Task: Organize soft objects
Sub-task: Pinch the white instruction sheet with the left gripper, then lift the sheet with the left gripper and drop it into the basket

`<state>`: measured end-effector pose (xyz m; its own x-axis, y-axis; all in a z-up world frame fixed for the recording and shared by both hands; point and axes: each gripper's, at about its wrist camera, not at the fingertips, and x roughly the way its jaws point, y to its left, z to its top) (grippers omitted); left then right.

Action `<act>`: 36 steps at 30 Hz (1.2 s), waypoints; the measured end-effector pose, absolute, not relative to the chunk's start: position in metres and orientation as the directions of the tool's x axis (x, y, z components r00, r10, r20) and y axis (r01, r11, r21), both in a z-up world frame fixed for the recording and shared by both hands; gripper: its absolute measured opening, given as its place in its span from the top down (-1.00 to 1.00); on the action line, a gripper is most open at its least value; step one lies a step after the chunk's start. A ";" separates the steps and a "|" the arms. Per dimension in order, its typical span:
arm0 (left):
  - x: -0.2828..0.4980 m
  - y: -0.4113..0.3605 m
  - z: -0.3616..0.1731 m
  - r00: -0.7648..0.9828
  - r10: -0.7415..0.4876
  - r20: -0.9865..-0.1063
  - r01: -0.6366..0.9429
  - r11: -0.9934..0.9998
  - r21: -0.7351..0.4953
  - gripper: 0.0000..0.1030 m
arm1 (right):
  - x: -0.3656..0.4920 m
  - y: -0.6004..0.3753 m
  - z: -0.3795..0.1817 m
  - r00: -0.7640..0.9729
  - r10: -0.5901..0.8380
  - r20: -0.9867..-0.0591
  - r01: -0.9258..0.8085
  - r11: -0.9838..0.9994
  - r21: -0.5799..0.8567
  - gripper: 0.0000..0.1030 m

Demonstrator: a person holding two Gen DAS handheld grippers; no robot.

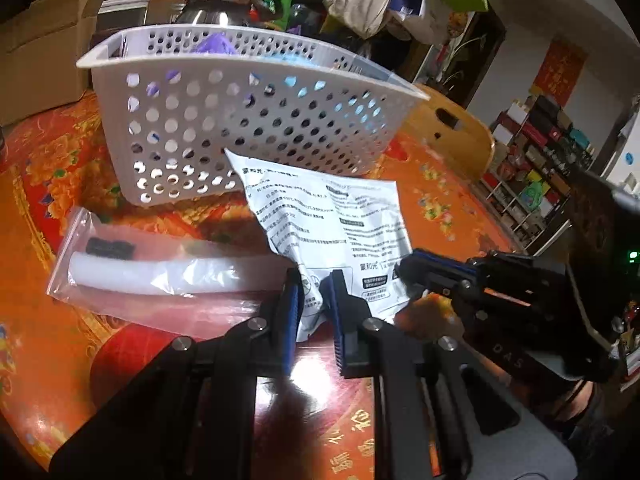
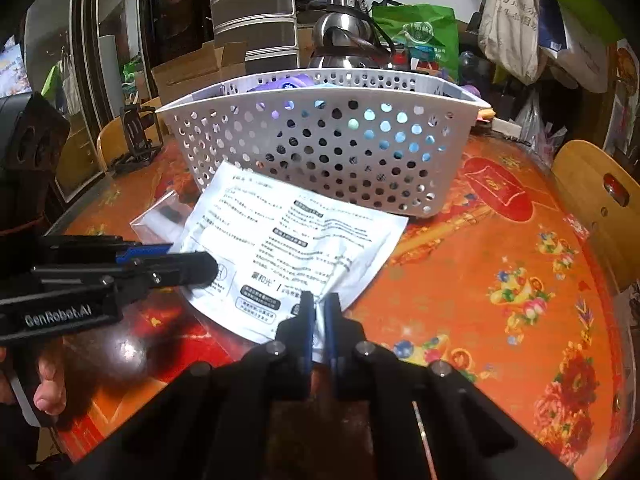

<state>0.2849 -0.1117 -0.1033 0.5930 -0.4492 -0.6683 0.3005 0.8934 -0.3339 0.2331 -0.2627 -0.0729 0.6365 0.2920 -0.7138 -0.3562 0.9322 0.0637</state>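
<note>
A white printed soft pouch (image 1: 332, 220) (image 2: 296, 248) lies in front of a white perforated basket (image 1: 248, 128) (image 2: 320, 148) on the orange-red table. My left gripper (image 1: 314, 304) (image 2: 192, 268) is shut on the pouch's near left edge. My right gripper (image 2: 317, 320) (image 1: 404, 270) is shut on its near right edge. A clear zip bag (image 1: 160, 268) (image 2: 164, 216) holding a white foam tube and a black piece lies left of the pouch. The basket holds purple and blue soft items, mostly hidden by its wall.
Wooden chair backs (image 1: 452, 136) (image 2: 596, 204) stand at the table's edge. A steel kettle (image 2: 344, 36), cardboard boxes (image 1: 44, 48) and hanging bags (image 2: 512, 20) crowd behind the basket. A phone stand (image 2: 138, 140) sits at the far left. The patterned tablecloth (image 2: 500, 280) lies to the right.
</note>
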 end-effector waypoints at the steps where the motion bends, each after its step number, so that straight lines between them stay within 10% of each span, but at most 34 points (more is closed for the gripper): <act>1: 0.283 -0.111 -0.101 0.598 -0.458 -0.657 0.306 0.889 -0.341 0.75 | 0.232 -0.264 -0.071 0.639 0.296 -0.710 -0.357 0.932 0.068 0.92; 36: 0.262 -0.070 0.016 0.728 -0.481 -0.488 0.353 0.874 -0.334 0.76 | 0.236 -0.245 0.047 0.746 0.338 -0.573 -0.410 0.912 0.004 0.95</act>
<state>0.2619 -0.0699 0.0163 0.7281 -0.4809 -0.4884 0.3532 0.8739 -0.3340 0.2356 -0.2453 0.0473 0.7464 0.3379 -0.5734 -0.4098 0.9122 0.0042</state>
